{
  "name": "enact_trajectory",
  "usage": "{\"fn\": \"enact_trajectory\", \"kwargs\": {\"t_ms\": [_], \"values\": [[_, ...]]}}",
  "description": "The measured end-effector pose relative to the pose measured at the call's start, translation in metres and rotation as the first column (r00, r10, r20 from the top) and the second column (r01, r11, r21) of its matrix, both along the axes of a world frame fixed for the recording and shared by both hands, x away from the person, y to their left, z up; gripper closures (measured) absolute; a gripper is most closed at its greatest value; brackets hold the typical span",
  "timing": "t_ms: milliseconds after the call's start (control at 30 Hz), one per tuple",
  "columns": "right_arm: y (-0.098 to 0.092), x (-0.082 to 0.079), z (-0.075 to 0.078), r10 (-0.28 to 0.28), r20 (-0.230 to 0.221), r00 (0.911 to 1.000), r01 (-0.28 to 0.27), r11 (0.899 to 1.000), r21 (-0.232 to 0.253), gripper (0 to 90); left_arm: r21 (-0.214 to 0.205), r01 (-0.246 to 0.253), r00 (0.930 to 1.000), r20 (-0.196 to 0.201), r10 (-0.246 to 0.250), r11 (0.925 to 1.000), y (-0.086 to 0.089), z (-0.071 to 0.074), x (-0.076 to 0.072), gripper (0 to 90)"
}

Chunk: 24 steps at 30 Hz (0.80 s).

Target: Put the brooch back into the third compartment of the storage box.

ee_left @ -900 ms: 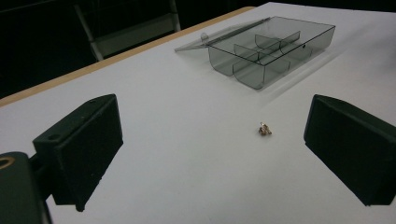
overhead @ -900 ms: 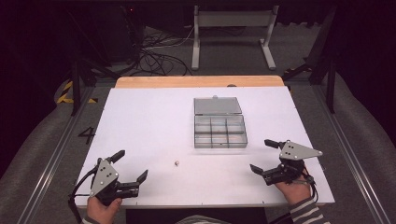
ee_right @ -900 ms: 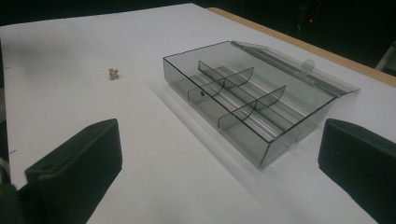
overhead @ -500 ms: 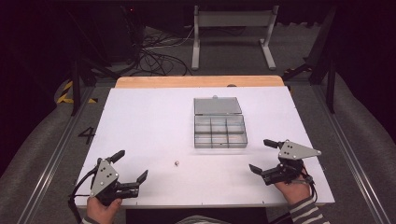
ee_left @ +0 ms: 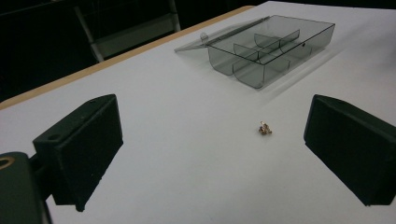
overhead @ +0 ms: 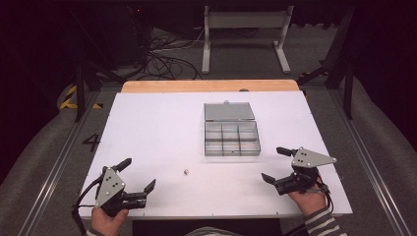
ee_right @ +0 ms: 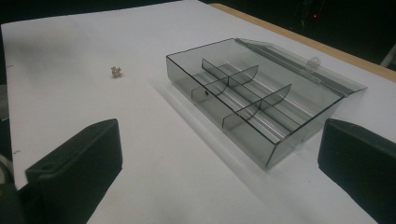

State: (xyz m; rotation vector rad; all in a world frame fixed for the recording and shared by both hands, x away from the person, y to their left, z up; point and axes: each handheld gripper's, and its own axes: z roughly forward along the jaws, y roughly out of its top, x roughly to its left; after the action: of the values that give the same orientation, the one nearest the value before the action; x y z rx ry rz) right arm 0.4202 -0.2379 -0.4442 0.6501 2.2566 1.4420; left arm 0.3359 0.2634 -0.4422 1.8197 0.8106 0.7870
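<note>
High view first: you hold your left gripper (overhead: 137, 175) and your right gripper (overhead: 274, 165) low at the near edge of the white table (overhead: 157, 123), each with jaws spread wide and nothing between them. One small gold trinket (overhead: 186, 172) lies alone on the bare surface between your hands, nearer your left. One clear compartment box (overhead: 231, 138) sits past it toward the middle right, its lid (overhead: 229, 111) folded flat back; you can count six compartments, all apparently empty.

Left gripper view: your two black jaws frame the trinket (ee_left: 265, 129), which lies ahead and a little toward the right jaw, untouched. It is too small to name for certain; it may be an earring or charm. The box (ee_left: 275, 51) stands well beyond it.

Right gripper view: your jaws stand released on either side of the box (ee_right: 252, 98), with the trinket (ee_right: 116, 71) far off to the left.

You appear to be at the start, before the pick. Next, bring your left gripper forward and down over the trinket, pinch gently, then carry it to one compartment.
</note>
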Motion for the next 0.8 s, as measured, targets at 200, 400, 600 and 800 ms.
{"fn": "enact_trajectory", "kwargs": {"t_ms": [200, 400, 600, 800], "values": [[0.005, 0.002, 0.003, 0.012, -0.003, 0.9999, -0.012, 1.000, -0.004, 0.5, 0.003, 0.001, 1.0000, 0.003, -0.001, 1.0000, 0.000, 0.000, 0.001, 5.3], [0.013, 0.003, 0.007, 0.033, -0.005, 0.9994, -0.033, 0.999, -0.005, 0.5, 0.004, 0.002, 1.0000, -0.002, -0.002, 1.0000, 0.000, 0.000, 0.001, 5.3], [0.019, 0.006, 0.014, 0.048, -0.002, 0.9988, -0.048, 0.999, 0.004, 0.5, 0.004, 0.003, 1.0000, -0.006, -0.003, 1.0000, 0.000, -0.001, 0.001, 5.3], [0.026, 0.009, 0.018, 0.061, -0.001, 0.9981, -0.061, 0.998, 0.001, 0.5, 0.010, 0.003, 1.0000, -0.004, -0.003, 0.9999, 0.000, 0.000, 0.001, 5.3]]}}
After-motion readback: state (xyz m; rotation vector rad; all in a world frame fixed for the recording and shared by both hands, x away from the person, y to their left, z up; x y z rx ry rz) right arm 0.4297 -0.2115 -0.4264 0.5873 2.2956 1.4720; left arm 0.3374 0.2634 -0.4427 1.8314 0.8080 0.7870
